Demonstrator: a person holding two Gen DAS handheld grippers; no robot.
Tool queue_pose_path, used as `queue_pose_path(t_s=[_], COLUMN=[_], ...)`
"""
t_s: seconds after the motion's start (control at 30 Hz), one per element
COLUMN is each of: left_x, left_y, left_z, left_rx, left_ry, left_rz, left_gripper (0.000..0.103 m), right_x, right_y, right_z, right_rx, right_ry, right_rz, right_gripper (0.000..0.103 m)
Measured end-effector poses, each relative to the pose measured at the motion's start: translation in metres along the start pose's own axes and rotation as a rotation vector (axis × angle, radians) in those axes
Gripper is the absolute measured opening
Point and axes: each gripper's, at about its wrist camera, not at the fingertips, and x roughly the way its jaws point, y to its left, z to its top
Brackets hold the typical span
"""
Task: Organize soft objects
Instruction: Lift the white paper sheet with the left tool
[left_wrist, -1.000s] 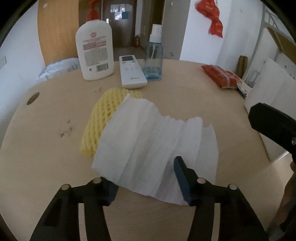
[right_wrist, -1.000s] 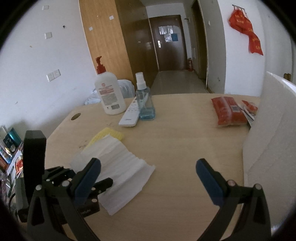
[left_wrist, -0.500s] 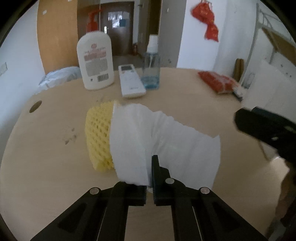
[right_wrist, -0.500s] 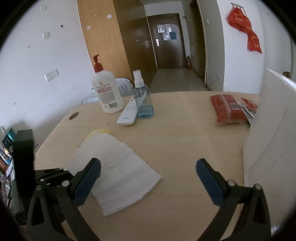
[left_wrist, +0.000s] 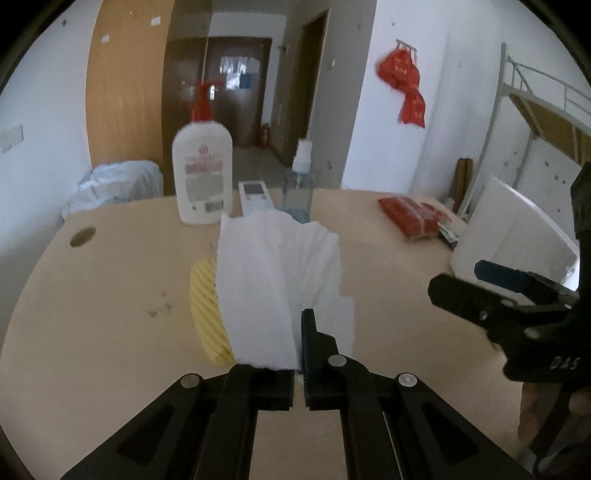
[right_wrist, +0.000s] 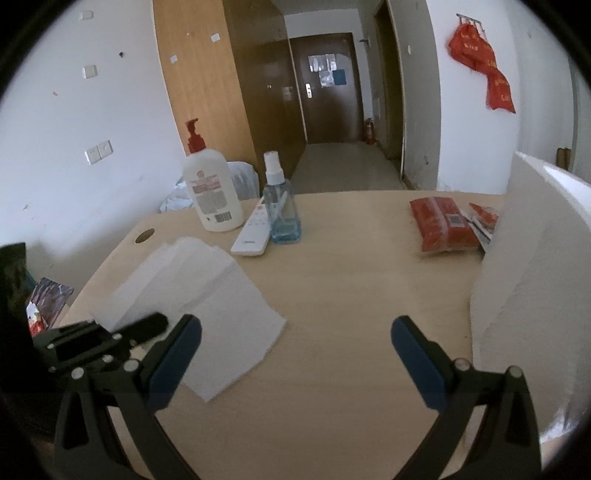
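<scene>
My left gripper (left_wrist: 298, 354) is shut on the near edge of a white paper towel (left_wrist: 280, 291) and holds it lifted off the wooden table (left_wrist: 110, 332). The towel hangs over a yellow foam net (left_wrist: 207, 314) that lies on the table and hides its right part. In the right wrist view the towel (right_wrist: 207, 306) shows at the left with the left gripper (right_wrist: 147, 328) on it. My right gripper (right_wrist: 295, 354) is open and empty above the table, right of the towel; it also shows in the left wrist view (left_wrist: 491, 291).
A white lotion pump bottle (left_wrist: 202, 184), a white remote (left_wrist: 255, 197) and a blue spray bottle (left_wrist: 297, 188) stand at the table's back. A red packet (left_wrist: 410, 216) lies at the back right. A white foam block (right_wrist: 535, 288) stands at the right edge.
My left gripper closed on the towel's near edge and lifted it, so the towel now bunches and hangs above the table. My right gripper stayed open and moved slightly forward.
</scene>
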Motion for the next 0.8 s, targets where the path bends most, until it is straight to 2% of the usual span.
queue_pose_path(t_s=[0.4,0.8], left_x=[-0.051,-0.087], left_y=[0.016,0.058], left_z=[0.017,0.011], left_rx=[-0.028,-0.094], left_ry=[-0.105,-0.155], left_rz=[0.069,0.179], left_gripper=[0.003,0.003], right_x=[-0.016,0.0], right_y=[0.024,0.067], right_z=[0.008,0.013], right_rx=[-0.048,-0.116], right_ry=[-0.036,-0.017], right_rz=[0.025,0.076], right_gripper=[0.103,0.103])
